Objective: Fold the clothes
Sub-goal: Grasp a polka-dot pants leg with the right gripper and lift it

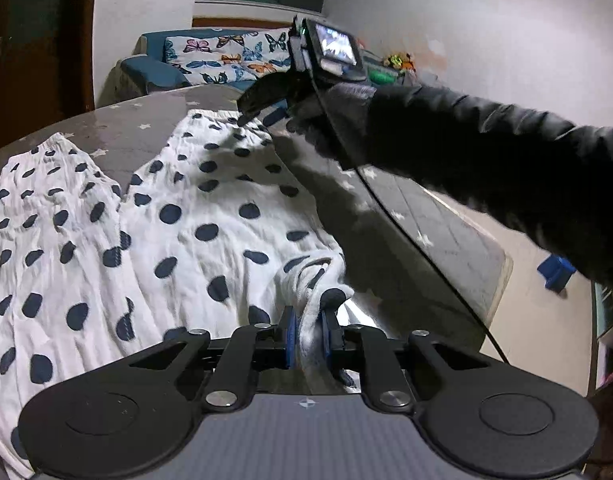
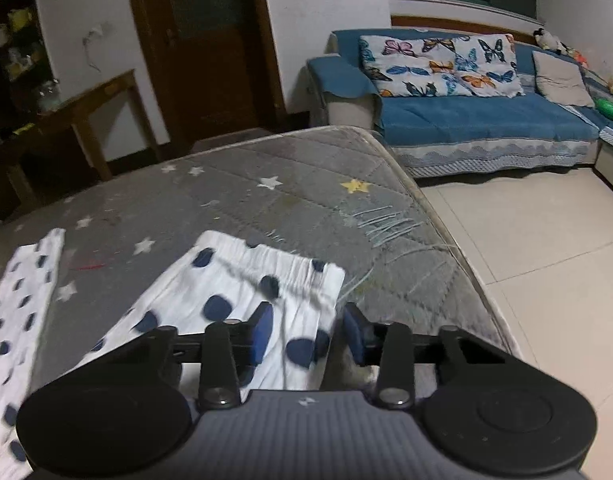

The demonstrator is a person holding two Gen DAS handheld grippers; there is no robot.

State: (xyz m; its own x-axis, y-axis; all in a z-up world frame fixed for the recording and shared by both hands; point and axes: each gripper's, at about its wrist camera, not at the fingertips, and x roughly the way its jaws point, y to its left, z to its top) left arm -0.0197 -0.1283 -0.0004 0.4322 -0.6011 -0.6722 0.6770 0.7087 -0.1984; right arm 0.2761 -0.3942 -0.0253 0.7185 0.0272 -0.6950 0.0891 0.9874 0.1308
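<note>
The white trousers with dark blue dots [image 1: 194, 216] lie spread flat on the grey star-patterned mattress [image 2: 290, 176], their two legs running away from the left wrist camera towards elastic cuffs at the far ends. At the near edge the cloth is gathered into a thick bunch, and the left gripper [image 1: 308, 338] is clamped on that bunch, its blue pads pressing the fabric from both sides.

The right gripper [image 2: 306, 334] sits over the cuff end of one leg (the one nearer the mattress edge). Its jaws stand partly apart with the dotted cloth lying between them; the blue pads [image 2: 262, 332] do not visibly press on it. Seen from the left wrist, that gripper's tips touch down on the cuff, held by a gloved hand [image 1: 330, 124] in a black sleeve [image 1: 506, 168].

Beyond the mattress stands a blue sofa [image 2: 486, 120] with butterfly cushions [image 2: 438, 64], on a pale tiled floor [image 2: 546, 240].
</note>
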